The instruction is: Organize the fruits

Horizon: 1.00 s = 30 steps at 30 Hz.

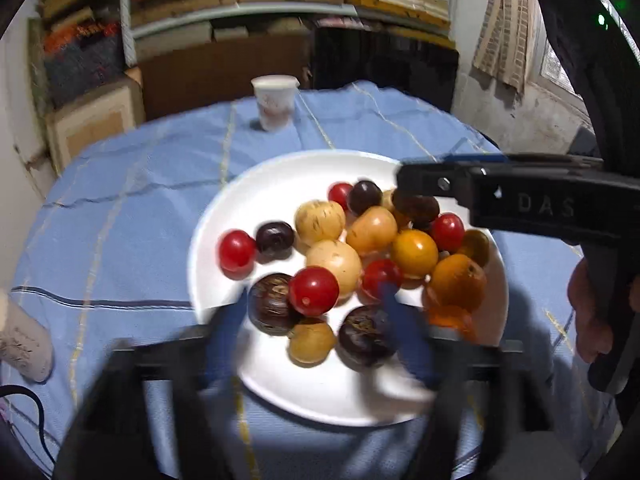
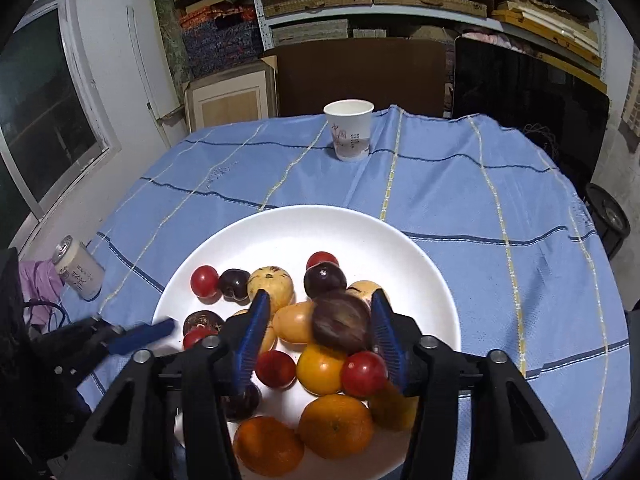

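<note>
A white plate (image 2: 436, 276) on the cloth-covered bench (image 2: 480, 200) carries all the fruit in one loose heap: red tomatoes, dark plums, pale yellow and orange fruit, and two oranges at the plate's near edge.

The right tool (image 2: 320, 330) is held over the middle of the plate, its jaws spread, with a dark brown fruit (image 2: 340, 326) between them. That fruit is blurred; whether the pads touch it cannot be told, and no grip appears to be made. The left tool (image 1: 312, 312) hangs over the near-left part of the plate, jaws likewise apart and grasping nothing, blurred by motion.

The fruit is judged to be light, round and smooth-skinned, so it is likely to roll or slip out of a shallow pinch. The tomatoes (image 2: 364, 372) and plums (image 2: 324, 278) are probably soft and easily bruised; gentle closure is advised. Each piece is best taken across its widest part, from above, starting with pieces on top of the heap, since neighbours touch and may be nudged off the plate.

A paper cup (image 2: 350, 130) stands well beyond the plate, and a can (image 2: 78, 268) lies to the plate's left.
</note>
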Tool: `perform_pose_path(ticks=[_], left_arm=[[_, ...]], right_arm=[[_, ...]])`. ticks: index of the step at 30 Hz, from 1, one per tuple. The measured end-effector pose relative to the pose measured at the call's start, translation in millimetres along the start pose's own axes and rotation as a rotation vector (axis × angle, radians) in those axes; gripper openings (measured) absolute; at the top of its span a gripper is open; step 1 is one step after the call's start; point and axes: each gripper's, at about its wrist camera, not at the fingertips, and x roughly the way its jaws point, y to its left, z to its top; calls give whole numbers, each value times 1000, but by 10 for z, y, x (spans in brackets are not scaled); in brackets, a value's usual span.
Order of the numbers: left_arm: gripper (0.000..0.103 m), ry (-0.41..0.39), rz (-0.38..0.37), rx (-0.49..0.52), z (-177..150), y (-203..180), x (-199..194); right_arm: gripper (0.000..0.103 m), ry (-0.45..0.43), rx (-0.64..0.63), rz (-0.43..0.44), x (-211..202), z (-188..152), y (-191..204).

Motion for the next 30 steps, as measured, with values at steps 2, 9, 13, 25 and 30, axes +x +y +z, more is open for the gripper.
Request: perform_pose_path(ticks=[2,9,13,25,30], left_arm=[[92,-31,8,-8,-36,11,-114],[98,-20,-18,-47,-319,32,-588],[98,3,13,-74,-586,-2,-877],[98,-123,114,-111,-1103,-294,-2086],[98,-153,134,-104,-1218,-427,-2458]], right_arm=[[56,-13,14,7,-95,-52,-24],[73,-99,82,8,-745,-509,-89],[91,-145,132,18,-1161,-932,-72],[99,-179,124,17,-2143,-1623,191],[99,-223,72,16,-2518,-1734,407]])
